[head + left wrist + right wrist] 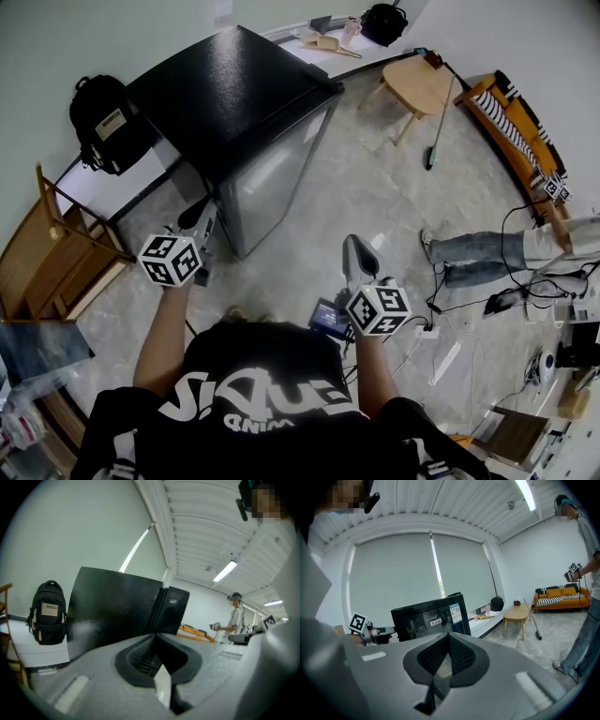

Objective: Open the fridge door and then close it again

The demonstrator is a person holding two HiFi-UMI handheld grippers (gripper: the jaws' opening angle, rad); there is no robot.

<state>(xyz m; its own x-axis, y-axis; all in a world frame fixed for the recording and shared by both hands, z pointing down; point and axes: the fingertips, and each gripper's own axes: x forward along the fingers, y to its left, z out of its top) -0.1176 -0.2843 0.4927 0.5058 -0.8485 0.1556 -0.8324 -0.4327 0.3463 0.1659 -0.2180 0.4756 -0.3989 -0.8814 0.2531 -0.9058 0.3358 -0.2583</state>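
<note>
Head view: left gripper (206, 212) extended near fridge (234, 94); right gripper (355, 246) apart.

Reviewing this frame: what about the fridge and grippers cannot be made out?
- Head view: part of the fridge's lower side, covered by the left gripper.
- Left gripper view: the fridge's base, hidden by the gripper's own body.
- Right gripper view: stickers on the door, print too small.
- Fridge's inside: behind the door, every view.
</note>
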